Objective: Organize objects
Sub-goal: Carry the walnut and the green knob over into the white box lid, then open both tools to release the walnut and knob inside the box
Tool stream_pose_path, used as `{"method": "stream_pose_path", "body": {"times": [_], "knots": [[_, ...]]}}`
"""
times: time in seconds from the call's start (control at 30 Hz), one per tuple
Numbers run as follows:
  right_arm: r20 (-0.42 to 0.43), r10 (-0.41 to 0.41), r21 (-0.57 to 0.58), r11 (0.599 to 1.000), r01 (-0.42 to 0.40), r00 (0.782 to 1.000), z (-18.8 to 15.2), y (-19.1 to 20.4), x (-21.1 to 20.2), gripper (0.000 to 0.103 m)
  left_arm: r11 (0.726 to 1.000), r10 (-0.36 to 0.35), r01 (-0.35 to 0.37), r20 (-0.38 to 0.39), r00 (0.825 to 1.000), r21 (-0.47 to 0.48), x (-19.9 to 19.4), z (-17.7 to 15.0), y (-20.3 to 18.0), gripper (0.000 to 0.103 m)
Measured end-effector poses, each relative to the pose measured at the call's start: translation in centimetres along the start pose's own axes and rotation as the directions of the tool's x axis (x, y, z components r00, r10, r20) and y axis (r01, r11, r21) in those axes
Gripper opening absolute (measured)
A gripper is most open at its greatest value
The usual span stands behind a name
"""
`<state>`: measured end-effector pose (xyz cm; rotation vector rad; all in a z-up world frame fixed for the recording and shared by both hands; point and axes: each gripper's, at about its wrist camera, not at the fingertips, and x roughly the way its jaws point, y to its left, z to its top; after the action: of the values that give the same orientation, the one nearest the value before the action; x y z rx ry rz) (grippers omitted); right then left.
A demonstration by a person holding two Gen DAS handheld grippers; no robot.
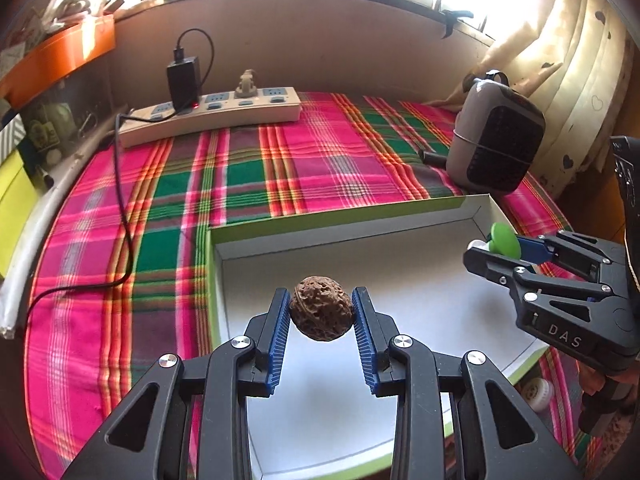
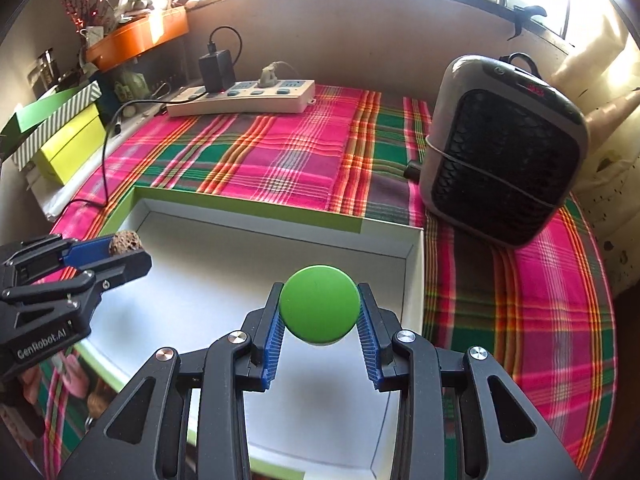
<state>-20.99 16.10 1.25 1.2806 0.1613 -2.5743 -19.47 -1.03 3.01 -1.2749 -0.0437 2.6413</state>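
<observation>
My left gripper is shut on a brown wrinkled walnut, held above the white inside of an open box with lime-green sides. The same walnut and left gripper show at the left of the right wrist view. My right gripper is shut on a round green-capped object over the box, near its right wall. In the left wrist view that right gripper and its green cap hang over the box's right corner.
The box lies on a pink and green plaid cloth. A white power strip with a black charger lies at the back. A grey heater stands at the right. Green boxes and an orange tray sit at the left.
</observation>
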Motion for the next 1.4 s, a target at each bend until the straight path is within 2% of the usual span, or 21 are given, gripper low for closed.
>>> {"method": "stream_pose_path", "body": {"times": [0.43, 1.2, 1.27, 1.33, 1.4], "knots": [[-0.017, -0.009, -0.02, 1.0, 0.009, 1.0, 0.8, 0.0, 1.9, 0.035, 0.999, 0.032, -0.032, -0.029, 0.999, -0.002, 2.0, 0.6, 0.4, 0.03], [-0.032, -0.026, -0.02, 0.999, 0.025, 0.999, 0.5, 0.0, 2.7, 0.036, 0.998, 0.052, -0.052, -0.03, 0.998, 0.025, 2.3, 0.6, 0.0, 0.032], [-0.03, -0.023, -0.019, 1.0, 0.023, 0.999, 0.5, 0.0, 2.7, 0.038, 0.998, 0.051, -0.051, -0.03, 0.998, 0.026, 2.3, 0.6, 0.0, 0.034], [-0.024, -0.027, -0.016, 1.0, 0.026, 0.999, 0.4, 0.0, 2.6, 0.046, 0.999, 0.049, -0.048, -0.029, 0.998, 0.024, 2.2, 0.6, 0.0, 0.037], [-0.023, -0.024, -0.012, 1.0, 0.024, 0.999, 0.4, 0.0, 2.5, 0.046, 0.999, 0.049, -0.048, -0.027, 0.998, 0.025, 2.1, 0.6, 0.0, 0.039]]}}
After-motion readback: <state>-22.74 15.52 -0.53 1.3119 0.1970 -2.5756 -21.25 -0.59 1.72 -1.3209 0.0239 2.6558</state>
